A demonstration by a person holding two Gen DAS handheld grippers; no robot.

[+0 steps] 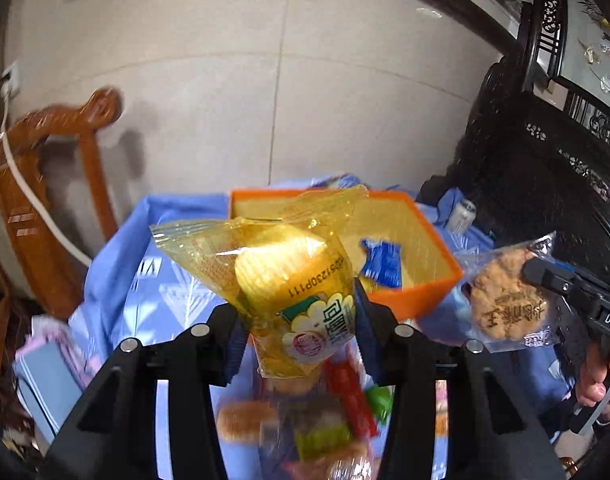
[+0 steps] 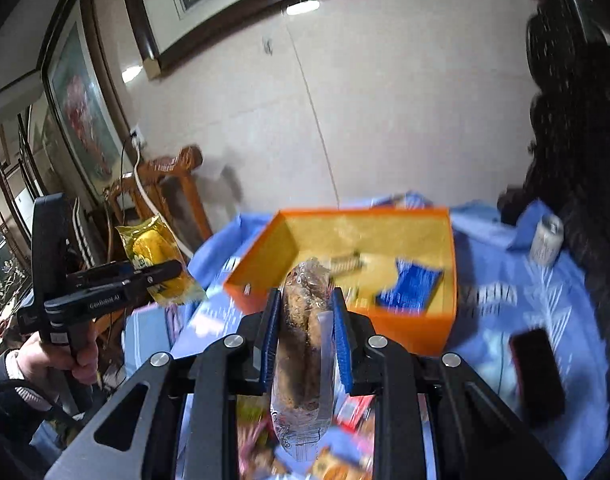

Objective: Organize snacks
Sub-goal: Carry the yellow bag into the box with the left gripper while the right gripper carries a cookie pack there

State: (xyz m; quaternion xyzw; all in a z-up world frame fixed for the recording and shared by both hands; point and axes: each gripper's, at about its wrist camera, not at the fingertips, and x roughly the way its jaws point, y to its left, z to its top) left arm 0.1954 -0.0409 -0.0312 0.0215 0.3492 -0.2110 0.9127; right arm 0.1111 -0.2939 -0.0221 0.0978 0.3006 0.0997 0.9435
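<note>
The left tongs (image 1: 301,320) are clamped on a light, crinkly yellow snack bag (image 1: 289,280) and the right tongs (image 2: 305,336) pinch a crumbly cookie pack (image 2: 303,344), both up near the orange box (image 2: 265,264), so hold them softly by the wrapper.
</note>
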